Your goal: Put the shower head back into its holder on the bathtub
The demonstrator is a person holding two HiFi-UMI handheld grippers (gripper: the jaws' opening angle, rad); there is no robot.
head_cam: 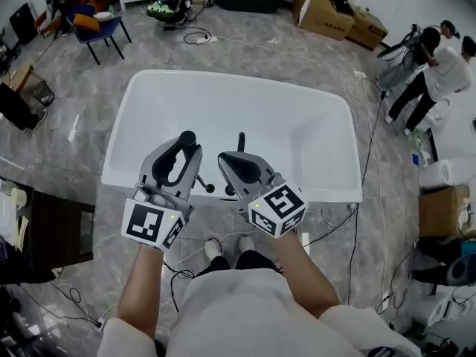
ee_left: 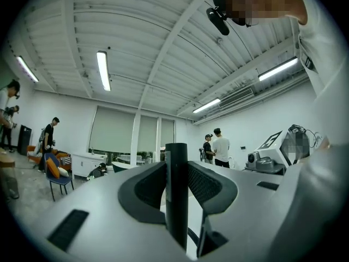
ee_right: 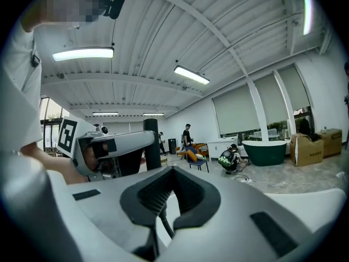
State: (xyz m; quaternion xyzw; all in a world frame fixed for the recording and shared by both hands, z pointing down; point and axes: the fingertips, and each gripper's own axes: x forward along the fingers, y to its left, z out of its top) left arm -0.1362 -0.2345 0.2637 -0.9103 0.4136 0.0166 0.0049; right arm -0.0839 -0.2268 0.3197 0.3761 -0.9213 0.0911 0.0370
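Jaws: left gripper (ee_left: 175, 173) clenches shower head (ee_left: 176, 201), right gripper (ee_right: 170, 190) pinches its mostly hidden hose (ee_right: 164, 222).

Bathtub (head_cam: 223, 103) basin wide open ahead of both grippers. Its near rim (head_cam: 331, 196) runs right under left gripper (head_cam: 186, 140) and right gripper (head_cam: 239, 156). Narrow gap between them, and the black hose (head_cam: 206, 188) crosses it. Floor around: loose cables (head_cam: 368, 162), cardboard box (head_cam: 444, 211) on the right.
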